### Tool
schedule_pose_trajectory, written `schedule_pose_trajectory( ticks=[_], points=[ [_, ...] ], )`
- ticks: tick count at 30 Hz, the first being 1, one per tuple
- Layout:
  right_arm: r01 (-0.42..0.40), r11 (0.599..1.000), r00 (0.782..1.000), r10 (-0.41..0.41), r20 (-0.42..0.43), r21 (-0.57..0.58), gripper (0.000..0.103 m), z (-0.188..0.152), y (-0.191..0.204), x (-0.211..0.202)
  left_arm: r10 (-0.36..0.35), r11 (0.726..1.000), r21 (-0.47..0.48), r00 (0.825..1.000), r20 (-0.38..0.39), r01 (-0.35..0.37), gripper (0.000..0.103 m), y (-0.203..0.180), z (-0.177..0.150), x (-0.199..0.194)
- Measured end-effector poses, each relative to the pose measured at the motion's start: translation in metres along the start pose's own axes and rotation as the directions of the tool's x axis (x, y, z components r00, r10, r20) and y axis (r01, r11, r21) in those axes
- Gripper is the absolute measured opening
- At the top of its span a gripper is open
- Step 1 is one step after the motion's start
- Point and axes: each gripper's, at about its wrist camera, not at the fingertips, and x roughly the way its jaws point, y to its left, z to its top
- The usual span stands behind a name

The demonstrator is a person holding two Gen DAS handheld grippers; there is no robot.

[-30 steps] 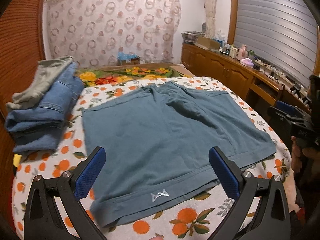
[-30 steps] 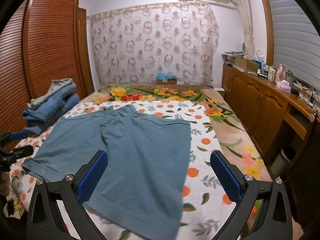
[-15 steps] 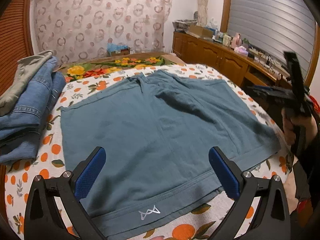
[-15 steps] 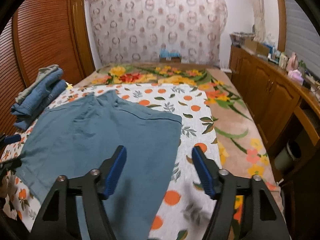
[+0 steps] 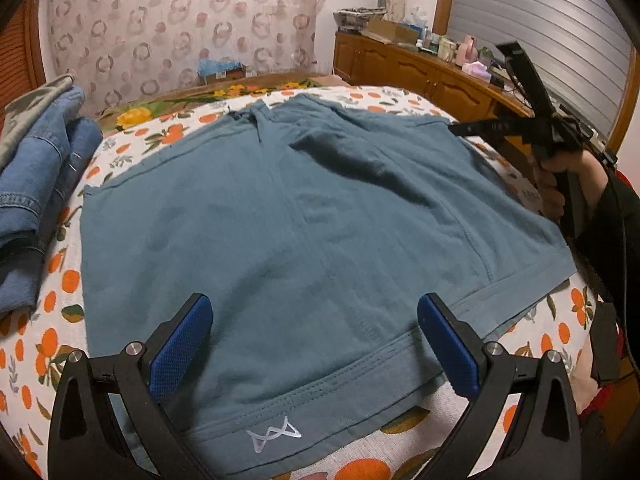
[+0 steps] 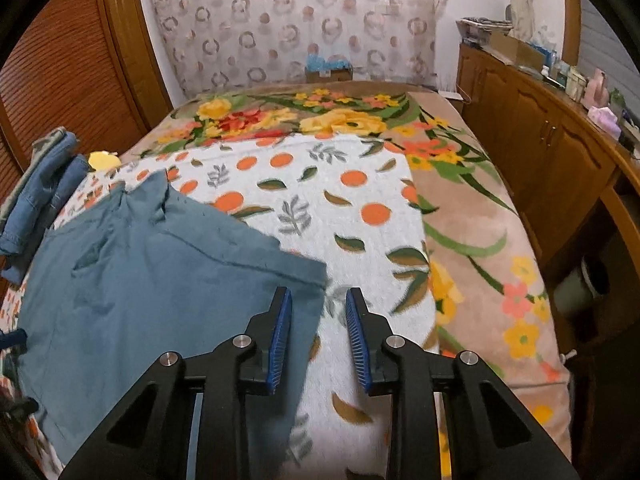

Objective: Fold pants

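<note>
Teal-blue shorts (image 5: 304, 232) lie spread flat on the bed, waistband with a white logo nearest me in the left wrist view. My left gripper (image 5: 314, 344) is wide open, hovering just over the waistband, holding nothing. My right gripper (image 6: 318, 328) is partly closed with a narrow gap, empty, over the right edge of the shorts (image 6: 152, 280) near their far corner. The right gripper also shows in the left wrist view (image 5: 532, 128), held by a hand at the shorts' right side.
A stack of folded jeans (image 5: 36, 184) sits at the bed's left edge, also in the right wrist view (image 6: 40, 188). The orange-print cover (image 6: 328, 208) and floral blanket (image 6: 472, 216) lie beyond. A wooden cabinet (image 6: 552, 152) stands to the right.
My right gripper has narrowed from wide open and moved forward and right to the shorts' right edge. My left gripper has moved lower and closer over the waistband, still wide open.
</note>
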Motion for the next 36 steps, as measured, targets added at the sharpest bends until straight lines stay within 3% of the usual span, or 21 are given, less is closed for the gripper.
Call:
schedule_pose_trajectory(
  ticks=[4,6,8,14,18,22,28,31,33,36],
  points=[
    [-0.017,1.0,1.0,0.017,-0.001,-0.017,0.024,0.006,0.005,-0.002,-0.001,1.0,-0.002,1.0,-0.007,0.001,0.103,0.001,0.001,0.003],
    [-0.034,0.999,0.999,0.034,-0.006,-0.036,0.008,0.005,0.006,-0.003,-0.007,1.0,-0.013,1.0,-0.019,0.007,0.103,0.002,0.0,0.005],
    [-0.027,0.998,1.0,0.026,-0.007,-0.058,0.003,0.005,0.006,-0.005,-0.01,1.0,-0.022,1.0,-0.028,0.009,0.103,0.005,0.001,0.008],
    [0.056,0.998,0.997,-0.055,0.061,-0.003,0.002,0.006,-0.014,-0.025,0.001,1.0,-0.015,1.0,-0.03,-0.001,0.103,0.006,0.002,0.008],
    [0.088,0.996,0.996,-0.089,0.028,0.027,0.002,0.001,-0.027,-0.026,0.015,1.0,-0.005,0.999,-0.034,-0.015,0.103,0.006,0.002,0.01],
    [0.096,0.994,0.994,-0.099,0.051,0.046,0.002,-0.007,-0.029,-0.041,0.03,1.0,0.006,0.999,-0.038,-0.03,0.103,0.006,0.002,0.014],
    [0.138,0.99,0.988,-0.137,0.078,-0.016,0.016,-0.026,-0.012,-0.071,0.064,0.997,0.034,0.997,-0.052,-0.062,0.103,0.001,0.002,0.017],
    [0.084,0.994,0.993,-0.077,0.094,-0.07,0.03,-0.048,0.009,-0.087,0.066,0.997,0.033,0.996,-0.051,-0.065,0.103,0.0,0.001,0.017],
    [0.065,0.993,0.993,-0.055,0.101,-0.102,0.049,-0.07,0.022,-0.101,0.069,0.997,0.033,0.996,-0.051,-0.068,0.103,-0.001,0.001,0.017],
    [0.017,0.989,0.995,-0.002,0.105,-0.149,0.055,-0.103,0.036,-0.119,0.073,0.997,0.03,0.996,-0.051,-0.072,0.103,-0.001,0.0,0.016]
  ],
)
